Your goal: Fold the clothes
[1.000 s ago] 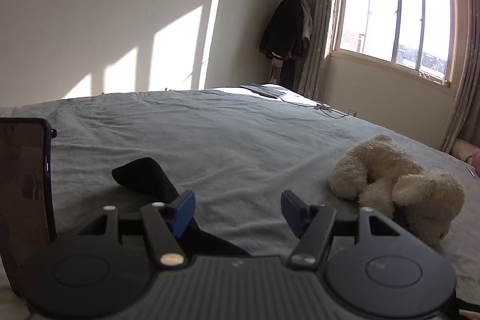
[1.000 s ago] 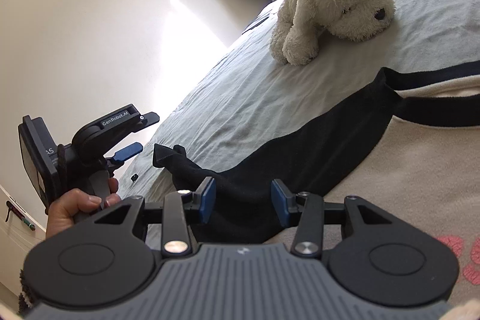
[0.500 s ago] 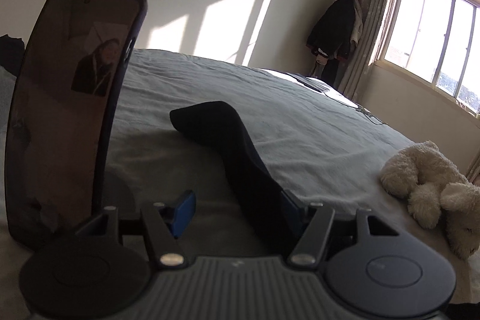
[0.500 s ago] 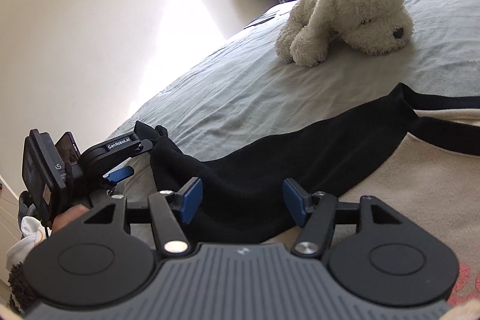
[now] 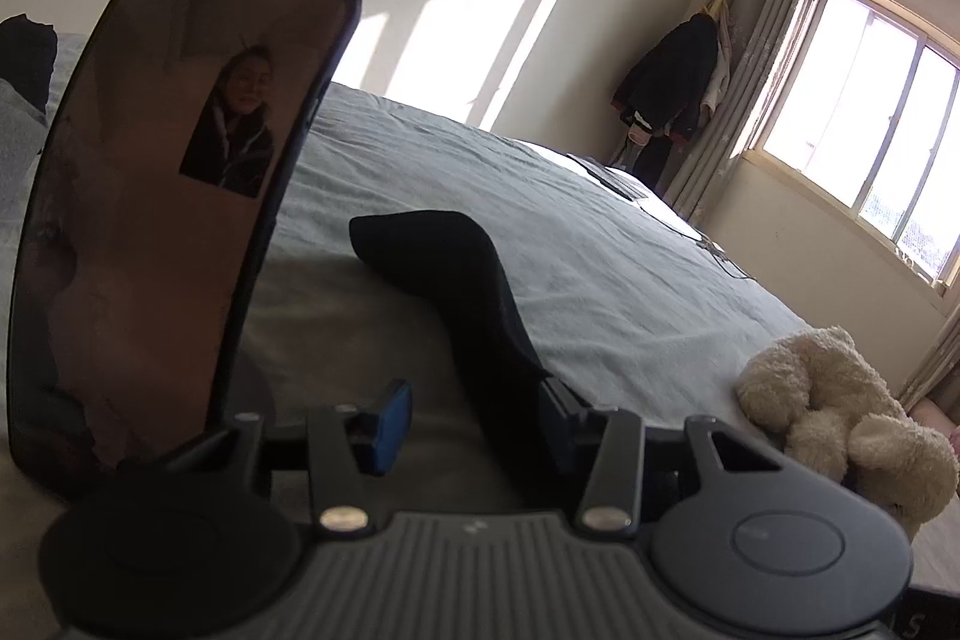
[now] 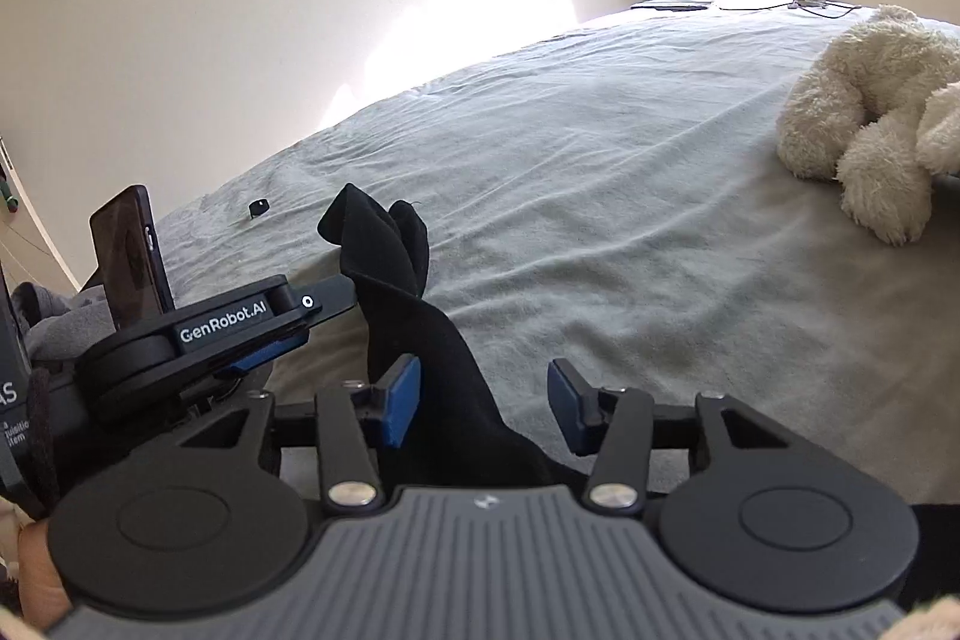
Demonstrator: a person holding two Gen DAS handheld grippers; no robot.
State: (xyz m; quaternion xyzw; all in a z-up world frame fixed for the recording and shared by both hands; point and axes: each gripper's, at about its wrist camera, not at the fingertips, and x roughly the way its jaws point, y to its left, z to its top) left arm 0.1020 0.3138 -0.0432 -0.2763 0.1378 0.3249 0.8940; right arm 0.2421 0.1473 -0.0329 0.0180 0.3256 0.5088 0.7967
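A black sleeve of the garment rises off the bed sheet and ends in a bent cuff. My left gripper has the sleeve between its closing jaws. The cloth lies against the right finger, and a gap shows at the left blue pad. In the right wrist view the same sleeve runs down between the closing jaws of my right gripper. There it sits beside the left pad, clear of the right one. The left gripper reaches the sleeve from the left, just ahead.
A phone stands on the left gripper's mount, blocking the left of that view. A cream plush dog lies on the bed to the right. A small black object sits on the sheet. Clothes hang by the window.
The right gripper has swung left along the sleeve to just behind the left gripper, and the sleeve now stands between its fingers. Both pairs of jaws are narrower; the left view barely shifted lately.
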